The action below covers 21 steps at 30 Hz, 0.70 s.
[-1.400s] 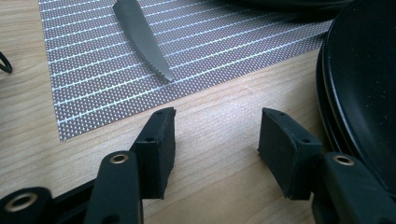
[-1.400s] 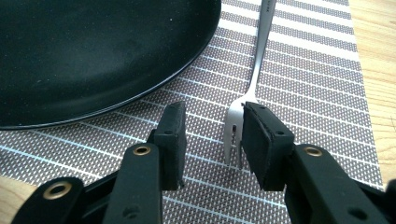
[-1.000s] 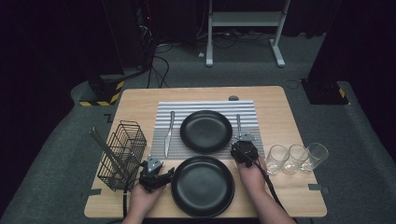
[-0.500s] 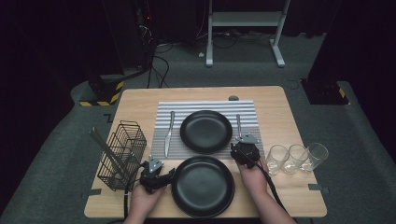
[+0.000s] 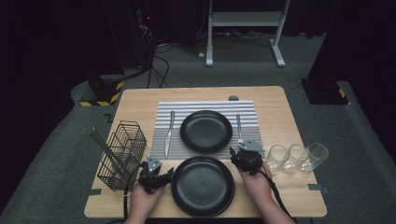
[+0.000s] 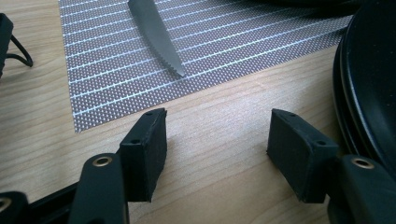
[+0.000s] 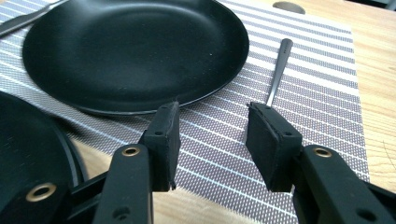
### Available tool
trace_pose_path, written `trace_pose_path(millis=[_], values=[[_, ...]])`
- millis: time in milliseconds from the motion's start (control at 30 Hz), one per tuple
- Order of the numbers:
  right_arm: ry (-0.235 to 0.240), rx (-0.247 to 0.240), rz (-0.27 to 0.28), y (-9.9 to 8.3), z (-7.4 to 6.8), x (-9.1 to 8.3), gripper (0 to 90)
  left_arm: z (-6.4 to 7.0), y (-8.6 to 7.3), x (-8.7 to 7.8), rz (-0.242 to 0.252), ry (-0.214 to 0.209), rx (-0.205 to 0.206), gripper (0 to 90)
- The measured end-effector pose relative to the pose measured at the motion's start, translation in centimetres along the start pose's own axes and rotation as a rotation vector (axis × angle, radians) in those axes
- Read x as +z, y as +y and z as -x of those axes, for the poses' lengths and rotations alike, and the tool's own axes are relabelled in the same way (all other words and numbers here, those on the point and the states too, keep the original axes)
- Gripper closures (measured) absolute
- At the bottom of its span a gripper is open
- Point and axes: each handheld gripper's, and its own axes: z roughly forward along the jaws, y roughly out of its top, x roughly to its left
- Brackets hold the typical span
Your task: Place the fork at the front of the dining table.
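Looking down from the high view, a wooden table (image 5: 280,116) carries a striped placemat (image 5: 205,108) with one black plate (image 5: 206,131) on it, a knife (image 5: 168,133) to its left and a fork (image 5: 238,126) to its right. A second black plate (image 5: 202,185) sits on bare wood at the near edge, flanked by the left gripper (image 5: 164,174) and the right gripper (image 5: 235,154). A wire basket (image 5: 122,154) stands far left, three glasses (image 5: 297,157) far right.

From the left gripper view, the jaws stand released and empty over bare wood, the near plate's rim (image 6: 369,84) just beside the right jaw and the knife tip (image 6: 156,35) ahead.

From the right gripper view, the jaws are likewise spread with nothing between them — the fork handle (image 7: 278,70) lies just beyond.

One setting looks finished; the near plate likely awaits placing, and nothing is gripped yet.
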Motion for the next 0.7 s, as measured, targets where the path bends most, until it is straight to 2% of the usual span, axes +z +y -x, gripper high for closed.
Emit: trace_pose_path(millis=[333,700], values=[[0.063,-0.020,0.030,-0.5,-0.1,-1.7,49.6,0.0,-0.1,-0.1,-0.001,0.018,-0.016,34.5],[0.091,-0.040,0.050,-0.8,0.1,-3.0,48.3,0.0,-0.1,-0.1,-0.005,0.027,-0.026,31.8]])
